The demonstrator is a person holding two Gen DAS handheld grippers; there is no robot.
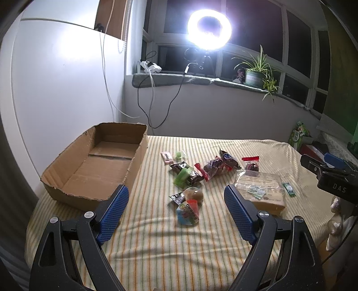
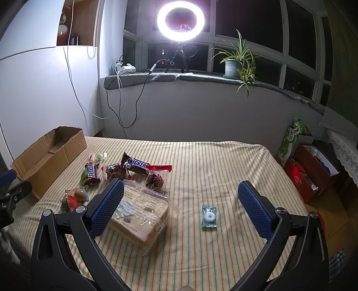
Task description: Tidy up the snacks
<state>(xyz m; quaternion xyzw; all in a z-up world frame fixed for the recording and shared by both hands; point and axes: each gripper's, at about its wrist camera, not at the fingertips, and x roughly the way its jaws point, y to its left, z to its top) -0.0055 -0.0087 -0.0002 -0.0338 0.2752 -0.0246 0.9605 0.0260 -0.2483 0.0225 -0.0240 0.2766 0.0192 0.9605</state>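
Clearly legible — "SNICKERS" bars [image 2: 137,165], left tool [image 1: 176,192] wide, right tool [image 2: 180,187] wide — both empty.

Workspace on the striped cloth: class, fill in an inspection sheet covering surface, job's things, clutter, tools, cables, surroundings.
Surface: striped cloth, wrinkled.
Job's things: cardboard box empty; Snickers bars, bread pack, ring mint, other snacks loose on the cloth.
Clutter: nothing seen.
Tools: left tool open, empty; right tool open, empty.
Cables: black and white cables hang from the sill.
Surroundings: ring light, potted plant, red box beside the bed.
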